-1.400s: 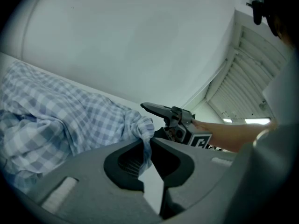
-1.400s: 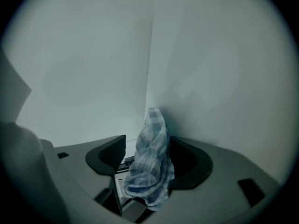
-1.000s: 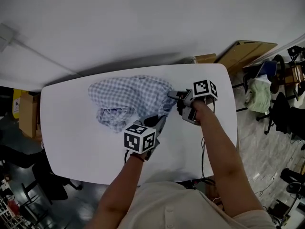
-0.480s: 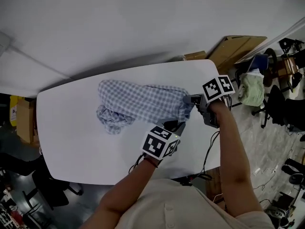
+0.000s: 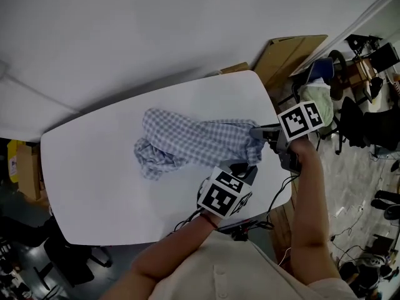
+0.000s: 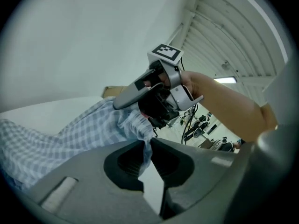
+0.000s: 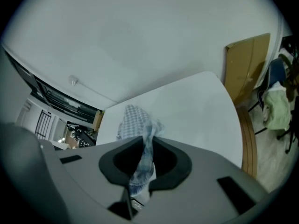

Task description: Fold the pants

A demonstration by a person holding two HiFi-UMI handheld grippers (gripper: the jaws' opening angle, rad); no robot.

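The blue-and-white checked pants lie bunched on the white table, with one end lifted and drawn toward the table's right side. My left gripper is shut on a fold of that end, and the cloth shows pinched between its jaws. My right gripper holds the same end a little farther back. Its jaws have just been closing, and a strip of the checked cloth hangs between them. In the left gripper view the right gripper sits close ahead over the pants.
Cardboard panels lean against the wall behind the table's right corner. Office chairs, one draped with a green cloth, stand on the floor to the right. A cable hangs off the table's near right edge.
Both grippers have moved right and upward together, carrying the pants' end. The cloth has been drawn out from a rounded heap into a longer strip toward the table's right side.
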